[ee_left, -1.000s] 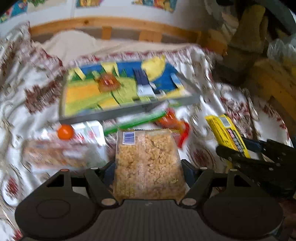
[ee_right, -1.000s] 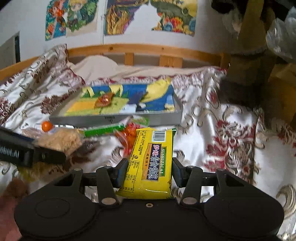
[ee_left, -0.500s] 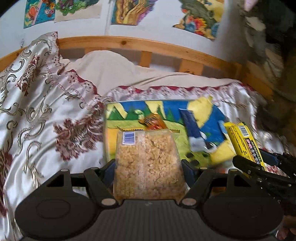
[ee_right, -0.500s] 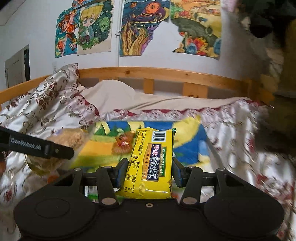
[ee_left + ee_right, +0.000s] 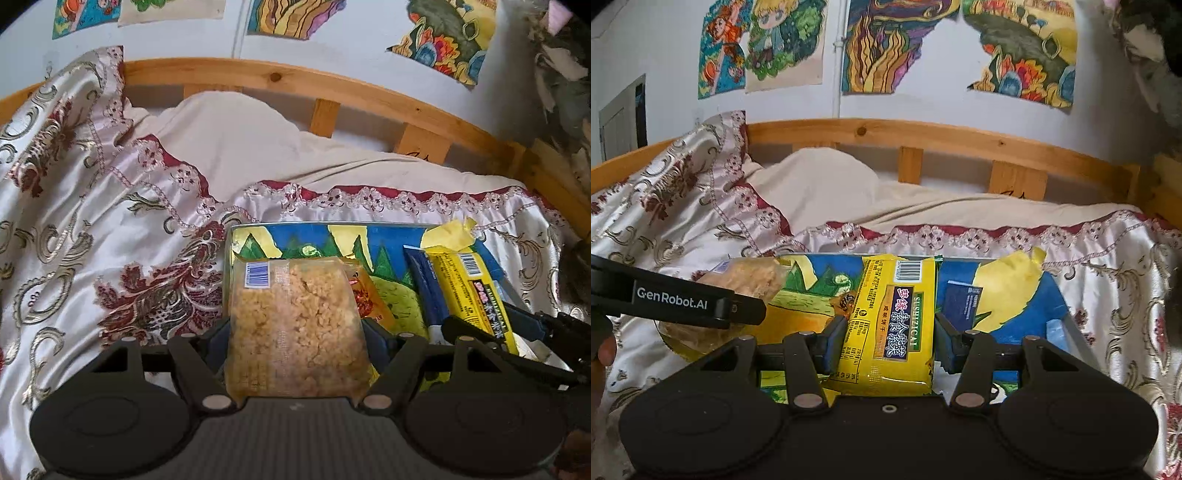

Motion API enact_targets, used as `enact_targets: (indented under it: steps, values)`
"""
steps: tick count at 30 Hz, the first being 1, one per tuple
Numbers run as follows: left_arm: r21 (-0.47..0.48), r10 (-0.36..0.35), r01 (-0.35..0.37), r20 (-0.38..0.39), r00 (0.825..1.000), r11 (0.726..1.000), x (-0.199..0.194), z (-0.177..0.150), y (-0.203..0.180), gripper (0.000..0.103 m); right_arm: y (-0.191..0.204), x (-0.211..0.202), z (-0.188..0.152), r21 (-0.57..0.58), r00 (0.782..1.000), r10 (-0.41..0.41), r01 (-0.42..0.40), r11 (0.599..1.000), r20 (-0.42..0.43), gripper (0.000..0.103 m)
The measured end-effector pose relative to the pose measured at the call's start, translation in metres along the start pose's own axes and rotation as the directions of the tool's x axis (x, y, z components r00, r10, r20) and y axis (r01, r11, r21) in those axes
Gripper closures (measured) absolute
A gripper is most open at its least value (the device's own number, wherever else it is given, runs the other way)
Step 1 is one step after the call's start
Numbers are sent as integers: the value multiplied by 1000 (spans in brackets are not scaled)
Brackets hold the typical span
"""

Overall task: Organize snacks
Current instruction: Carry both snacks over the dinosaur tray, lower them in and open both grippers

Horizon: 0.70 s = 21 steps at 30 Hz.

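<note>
The left tool (image 5: 295,332) is gripping a clear packet (image 5: 295,325) full of pale golden, crumbly puffed pieces, a white and blue barcode sticker showing at its far left corner. Its pads are pressing on both sides of the packet, which is hanging above the near left end of the tray (image 5: 388,254). The right tool (image 5: 888,332) is clamping a bright yellow packet (image 5: 892,321) with a dark blue label band and a barcode at its far end, and it is hovering over the middle of the same tray. Both packets are lying with their long axis running straight away from the camera, barcode ends pointing toward the wooden headboard (image 5: 923,136).

Counting now: two packets held, one per tool. Inside the tray, one small orange wrapped snack (image 5: 369,299) and one dark blue packet (image 5: 960,302) are resting on the colourful painted bottom. The tray is sitting on the bed's patterned satin cover (image 5: 110,258).
</note>
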<state>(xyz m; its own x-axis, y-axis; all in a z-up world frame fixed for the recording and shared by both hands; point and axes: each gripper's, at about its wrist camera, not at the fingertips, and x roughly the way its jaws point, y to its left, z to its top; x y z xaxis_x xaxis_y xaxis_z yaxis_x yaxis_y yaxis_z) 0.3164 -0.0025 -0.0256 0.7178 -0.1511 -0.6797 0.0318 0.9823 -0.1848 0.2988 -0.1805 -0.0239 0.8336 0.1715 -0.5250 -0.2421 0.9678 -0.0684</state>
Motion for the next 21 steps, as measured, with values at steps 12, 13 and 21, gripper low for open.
enact_targets:
  steps: [12,13,21]
  values:
    - [0,38,-38,-74,997,999,38,-8,0,27,-9,38,-22,26,994,-27,30,999,-108,51]
    - [0,38,-38,-78,996,999,39,-9,0,27,-9,40,-24,28,993,-28,31,999,-112,51]
    - [4,49,-49,-100,994,999,48,-15,-2,27,-9,48,-30,35,988,-33,39,999,-151,51]
